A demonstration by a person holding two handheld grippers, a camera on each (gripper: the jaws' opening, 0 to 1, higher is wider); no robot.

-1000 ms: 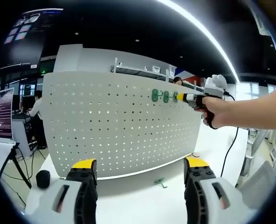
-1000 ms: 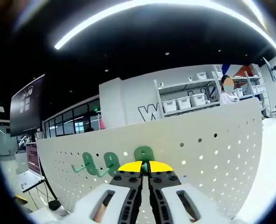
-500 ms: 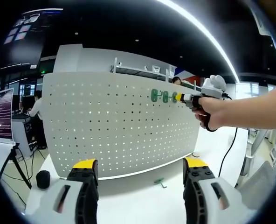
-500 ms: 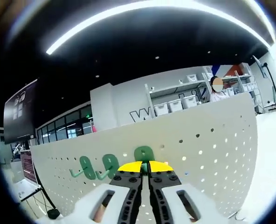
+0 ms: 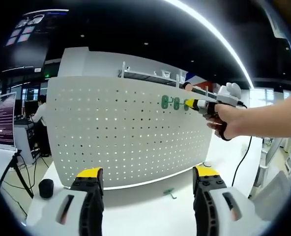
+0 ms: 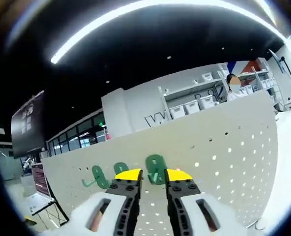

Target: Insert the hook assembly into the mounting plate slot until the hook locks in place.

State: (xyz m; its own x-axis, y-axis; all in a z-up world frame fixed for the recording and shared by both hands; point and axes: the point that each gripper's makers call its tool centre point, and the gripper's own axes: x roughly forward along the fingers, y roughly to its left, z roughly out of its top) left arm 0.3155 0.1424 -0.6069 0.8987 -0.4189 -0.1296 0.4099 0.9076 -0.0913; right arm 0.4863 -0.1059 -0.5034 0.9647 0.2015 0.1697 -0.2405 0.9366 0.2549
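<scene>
Since half a second ago, the right gripper has let its yellow-tipped jaws part: they were pressed together over the third green hook, and now stand spread with that hook between them, the hook sitting against the white pegboard. Two more green hooks hang on the pegboard just to that hook's left in the right gripper view.

From the left gripper view, the pegboard stands upright on a white tabletop, curving across the scene. All three green hooks sit in a short row near the pegboard's upper right area. A person's hand holds the right gripper up to the rightmost of that row, its yellow tip at the hook. One small green hook lies loose on the tabletop in front of the pegboard's lower edge.

The left gripper hangs low before the pegboard, its jaws spread wide apart and holding nothing.

Beyond the pegboard is a large dim room with a black ceiling and a long bright light strip. Shelving with white bins rises behind the pegboard. Left of the pegboard stand a screen on a tripod and a seated person.
</scene>
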